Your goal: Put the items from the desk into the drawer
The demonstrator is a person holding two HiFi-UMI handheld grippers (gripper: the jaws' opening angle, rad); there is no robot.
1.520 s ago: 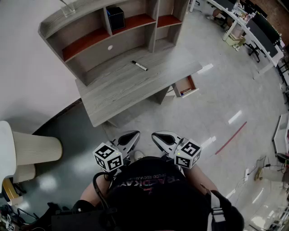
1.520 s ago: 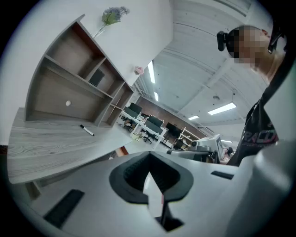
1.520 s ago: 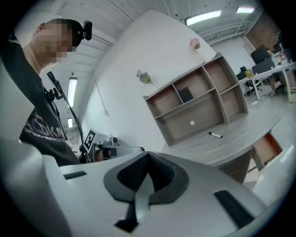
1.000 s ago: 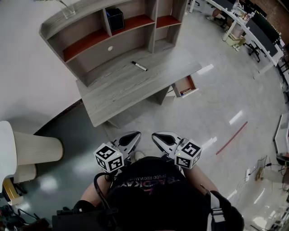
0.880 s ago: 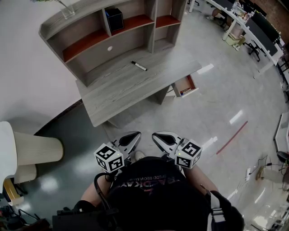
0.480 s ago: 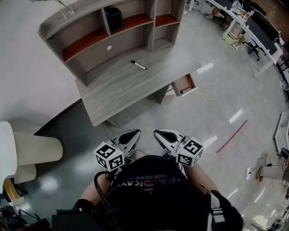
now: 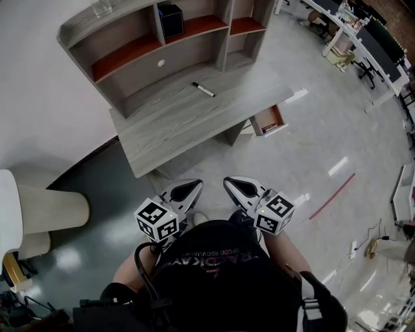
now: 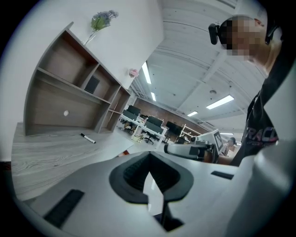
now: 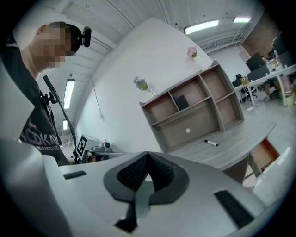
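Observation:
A black marker (image 7: 203,89) lies on the grey wooden desk (image 7: 188,126), below its shelf unit. It also shows as the marker (image 8: 88,138) and the marker (image 9: 211,143) in the gripper views. At the desk's right end a small drawer (image 7: 269,120) with a red-brown inside stands pulled out, and something lies in it. My left gripper (image 7: 185,192) and right gripper (image 7: 237,188) are held side by side close to my chest, well short of the desk. Both are shut with nothing in them, as the left gripper (image 8: 149,159) and right gripper (image 9: 147,156) views confirm.
A black box (image 7: 170,19) sits in an upper shelf compartment. A beige ribbed cylinder (image 7: 45,209) stands on the floor at the left. Office desks and chairs (image 7: 363,35) line the far right. A red line (image 7: 331,196) marks the glossy floor.
The view has shifted slightly and the desk sits a little lower in the picture. Both grippers stay shut near my chest, and the right one has edged right.

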